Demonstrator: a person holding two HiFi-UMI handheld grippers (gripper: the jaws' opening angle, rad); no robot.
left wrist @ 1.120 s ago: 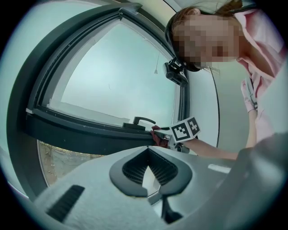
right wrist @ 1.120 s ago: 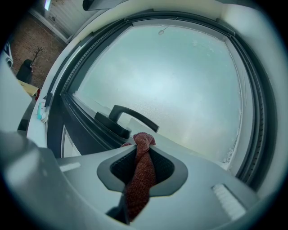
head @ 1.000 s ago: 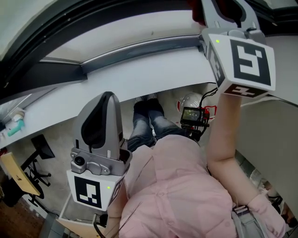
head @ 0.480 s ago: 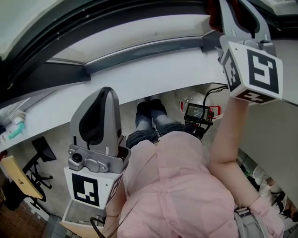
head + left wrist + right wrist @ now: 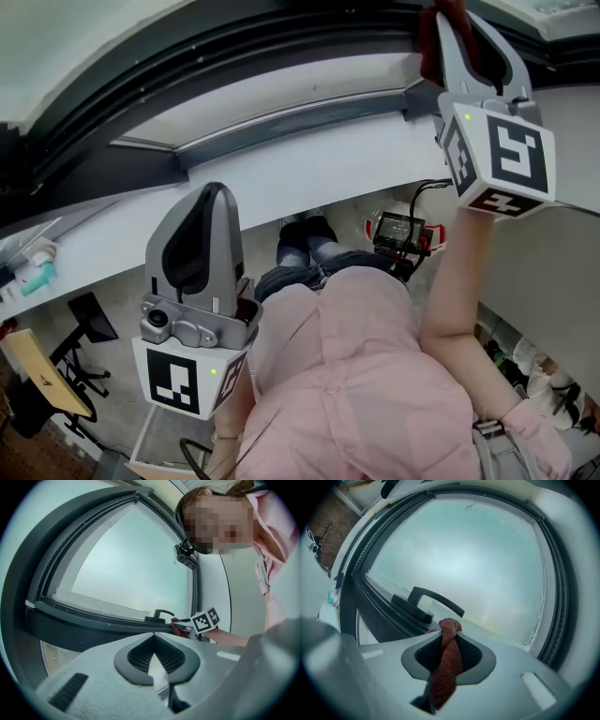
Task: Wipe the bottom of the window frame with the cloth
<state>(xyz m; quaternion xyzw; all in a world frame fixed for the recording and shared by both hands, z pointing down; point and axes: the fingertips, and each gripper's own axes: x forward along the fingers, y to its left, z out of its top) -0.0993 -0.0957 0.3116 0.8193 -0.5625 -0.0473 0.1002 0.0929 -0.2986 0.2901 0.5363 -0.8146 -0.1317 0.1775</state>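
left gripper (image 5: 215,194) hung low over the person's lap, well clear of the window, jaws drawn together on nothing; its own view showed only a thin sliver of light between the pads (image 5: 140,654). it had no part in the wiping at this point. moving across, the bottom of the window frame (image 5: 281,117) ran as a long dark rail above the white sill (image 5: 309,164), no wet streak or wipe mark readable on it. then over to the right: right gripper (image 5: 448,23) was up at the frame's right end, jaws pinching the red cloth (image 5: 443,674), its bunched tip poking out just beside the window handle (image 5: 426,603). whether the cloth actually touched the rail couldn't be told. my call: the wipe was at one end, and most of the rail looked left to do.
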